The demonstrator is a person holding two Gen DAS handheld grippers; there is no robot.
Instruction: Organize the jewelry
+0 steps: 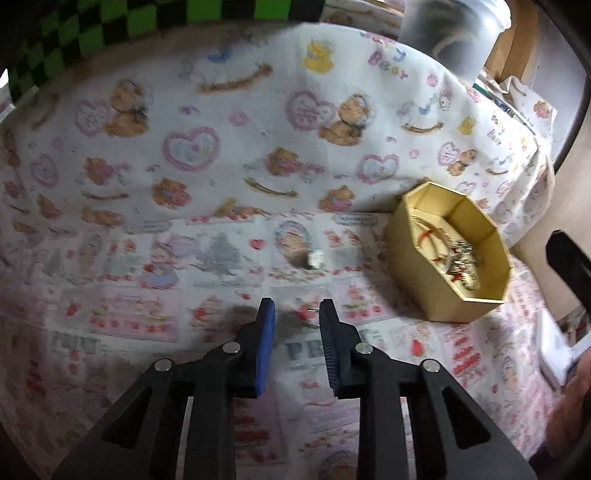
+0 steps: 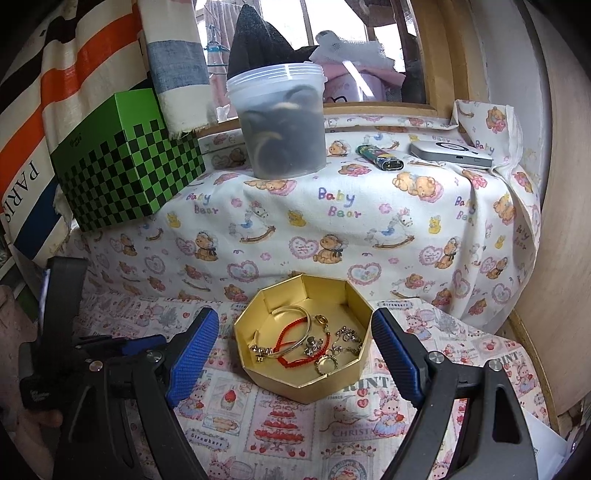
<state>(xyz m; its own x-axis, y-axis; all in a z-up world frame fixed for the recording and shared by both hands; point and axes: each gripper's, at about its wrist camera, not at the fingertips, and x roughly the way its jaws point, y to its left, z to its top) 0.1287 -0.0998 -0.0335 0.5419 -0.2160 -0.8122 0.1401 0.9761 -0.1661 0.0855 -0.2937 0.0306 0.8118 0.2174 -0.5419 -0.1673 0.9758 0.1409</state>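
step: we go for the loose stud [image 1: 315,259] mid-cloth, left gripper [image 1: 297,314] part open, empty
right gripper [image 2: 295,325]: wide open, straddling gold box [image 2: 354,373]
next: we close on stud, drop in box

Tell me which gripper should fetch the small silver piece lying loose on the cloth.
Left. The left gripper is open and aimed toward the silver piece; the right gripper frames the gold box instead.

Daylight enters a wood-framed window [image 2: 332,22] above a ledge draped in teddy-bear cloth [image 2: 332,221].
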